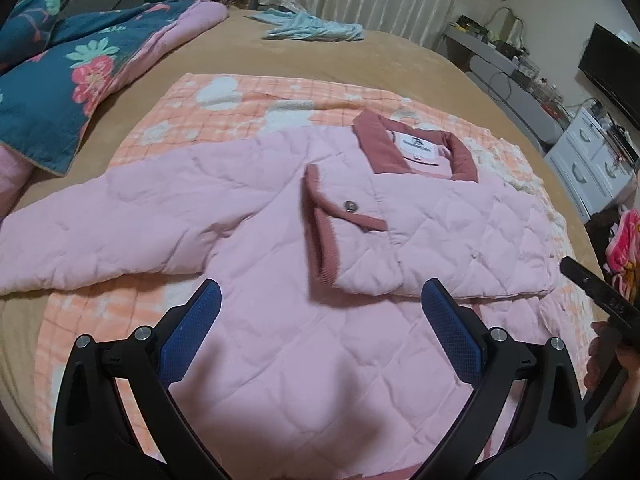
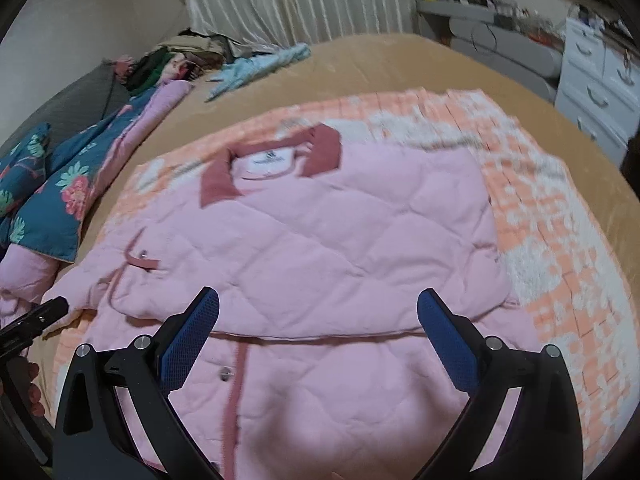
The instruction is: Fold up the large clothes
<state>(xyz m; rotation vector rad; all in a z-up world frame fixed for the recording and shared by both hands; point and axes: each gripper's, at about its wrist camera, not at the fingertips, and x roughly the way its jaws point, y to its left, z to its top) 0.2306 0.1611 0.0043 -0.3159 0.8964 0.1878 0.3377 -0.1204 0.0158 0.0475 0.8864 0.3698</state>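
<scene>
A pink quilted jacket [image 1: 280,240] with a dark rose collar [image 1: 384,144] lies face up on an orange checked blanket [image 1: 240,96] on the bed. Its right sleeve [image 1: 360,232] is folded across the chest, with the rose cuff near the middle. Its left sleeve [image 1: 100,220] stretches out flat to the left. My left gripper [image 1: 320,300] is open and empty above the jacket's lower body. My right gripper [image 2: 318,308] is open and empty above the folded sleeve of the jacket [image 2: 320,240]. The right gripper's finger shows at the right edge of the left wrist view [image 1: 592,292].
A blue floral quilt [image 1: 60,80] lies at the bed's left side. A light blue garment [image 1: 312,26] lies at the far end by the curtain. White drawers [image 1: 592,160] and a grey desk stand to the right. The tan bedsheet [image 1: 320,60] surrounds the blanket.
</scene>
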